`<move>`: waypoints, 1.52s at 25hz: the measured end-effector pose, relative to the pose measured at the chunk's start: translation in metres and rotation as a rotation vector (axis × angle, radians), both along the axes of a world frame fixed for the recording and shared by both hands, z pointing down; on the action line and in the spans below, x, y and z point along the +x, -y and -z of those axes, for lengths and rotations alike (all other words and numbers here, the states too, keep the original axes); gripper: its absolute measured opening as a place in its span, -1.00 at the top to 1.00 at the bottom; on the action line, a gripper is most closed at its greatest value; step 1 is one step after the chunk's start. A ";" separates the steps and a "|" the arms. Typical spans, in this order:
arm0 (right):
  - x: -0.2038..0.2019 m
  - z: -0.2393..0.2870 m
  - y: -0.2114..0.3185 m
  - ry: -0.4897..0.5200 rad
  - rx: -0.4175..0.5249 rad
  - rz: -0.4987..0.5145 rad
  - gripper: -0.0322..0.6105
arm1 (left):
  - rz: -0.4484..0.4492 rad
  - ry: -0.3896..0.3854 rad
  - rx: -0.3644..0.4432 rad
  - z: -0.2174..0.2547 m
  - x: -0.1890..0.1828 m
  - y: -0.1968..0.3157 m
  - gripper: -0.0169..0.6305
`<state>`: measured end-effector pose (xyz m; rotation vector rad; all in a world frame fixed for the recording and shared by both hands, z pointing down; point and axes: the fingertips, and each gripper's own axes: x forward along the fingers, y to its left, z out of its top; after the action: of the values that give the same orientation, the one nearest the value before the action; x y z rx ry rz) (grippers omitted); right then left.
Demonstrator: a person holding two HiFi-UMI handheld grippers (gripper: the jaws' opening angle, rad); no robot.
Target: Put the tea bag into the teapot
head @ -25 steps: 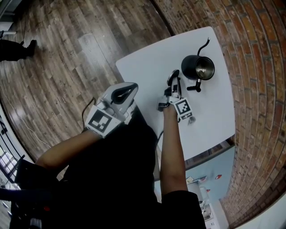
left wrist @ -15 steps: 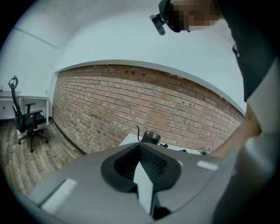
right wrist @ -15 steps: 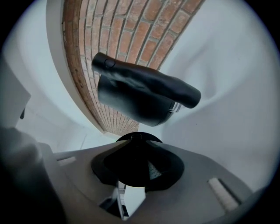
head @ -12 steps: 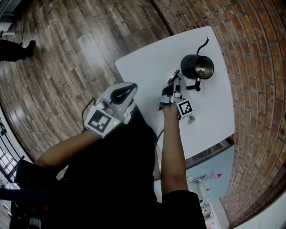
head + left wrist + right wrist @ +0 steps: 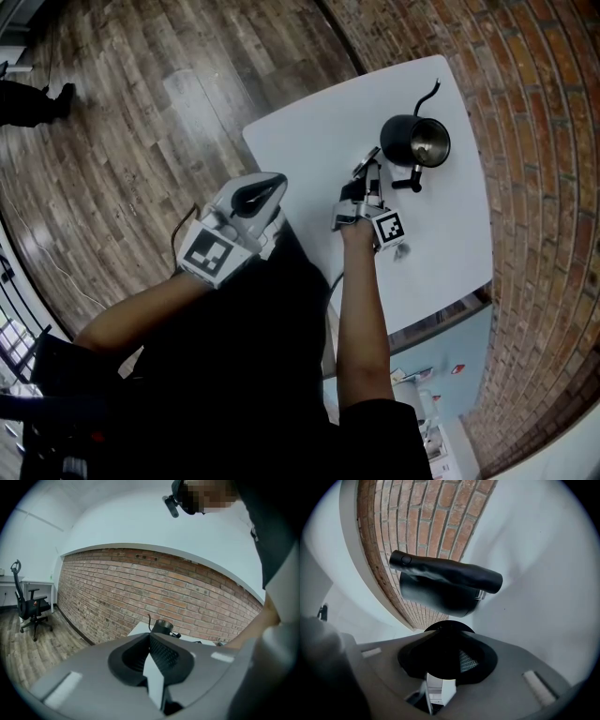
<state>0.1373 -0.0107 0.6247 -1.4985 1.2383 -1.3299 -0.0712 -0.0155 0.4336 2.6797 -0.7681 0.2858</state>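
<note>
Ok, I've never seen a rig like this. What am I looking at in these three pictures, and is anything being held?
There is no robot here. A person holds a two-jaw clamp with a camera on it in each hand. The wide picture comes from a camera on the person's head, looking steeply down. The other two each look along one clamp's jaws.

On the white table stands a black teapot, open at the top. The right hand-held gripper is beside it, closed on a round black lid, most likely the teapot's. The left hand-held gripper is short of the table's edge, with its jaws together and empty. I can't make out a tea bag.
</note>
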 end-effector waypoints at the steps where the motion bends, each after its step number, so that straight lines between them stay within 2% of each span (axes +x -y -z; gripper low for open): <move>1: 0.000 0.000 0.000 0.006 0.000 -0.003 0.60 | 0.000 0.001 -0.003 -0.001 0.000 0.000 0.95; 24: 0.007 -0.003 -0.020 0.171 0.039 -0.129 0.57 | -0.028 -0.007 -0.043 -0.006 0.005 -0.004 0.95; 28: 0.007 -0.006 -0.025 0.179 0.030 -0.132 0.47 | -0.033 -0.005 -0.053 -0.009 0.004 -0.007 0.95; 38: 0.018 -0.010 -0.037 0.192 0.019 -0.174 0.48 | -0.036 -0.001 -0.051 -0.009 0.006 -0.011 0.95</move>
<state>0.1552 0.0259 0.6345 -1.3953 0.9736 -1.3087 -0.0657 -0.0045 0.4428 2.6481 -0.7028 0.3088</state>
